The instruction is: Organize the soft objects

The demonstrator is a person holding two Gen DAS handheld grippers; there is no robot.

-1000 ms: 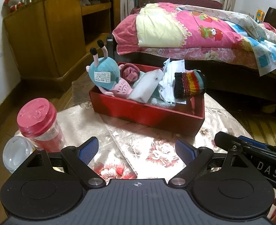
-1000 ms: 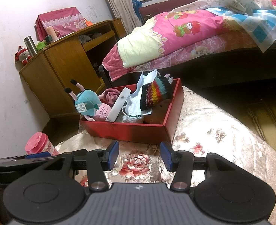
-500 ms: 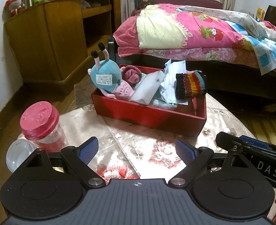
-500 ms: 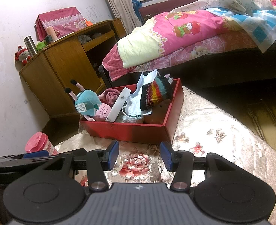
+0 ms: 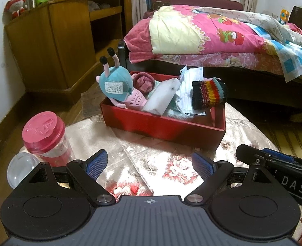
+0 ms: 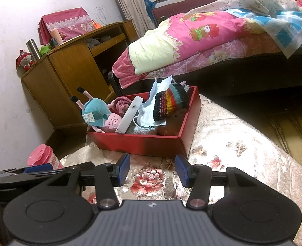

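A red box point(image 5: 161, 126) point(image 6: 142, 142) stands on the flowered tablecloth point(image 5: 151, 155). In it lie a teal and pink plush snail point(image 5: 115, 84) point(image 6: 94, 112), a maroon knit piece point(image 5: 143, 82), a white sponge block point(image 5: 161, 97) point(image 6: 130, 114), a face mask point(image 5: 189, 88) point(image 6: 149, 110) and a striped knit glove point(image 5: 209, 93) point(image 6: 171, 101). My left gripper point(image 5: 150, 165) is open and empty, in front of the box. My right gripper point(image 6: 152, 170) is open and empty, also short of the box, to the right of the left one.
A pink-lidded jar point(image 5: 44, 135) point(image 6: 42, 158) and a clear dome lid point(image 5: 20, 169) stand at the table's left edge. A wooden desk point(image 5: 54, 47) is at the back left, a bed with pink quilt point(image 5: 212, 34) behind the table.
The left gripper has risen slightly and pulled back, so the box sits a little lower and farther in view. The right gripper has hardly moved. Both stay open.
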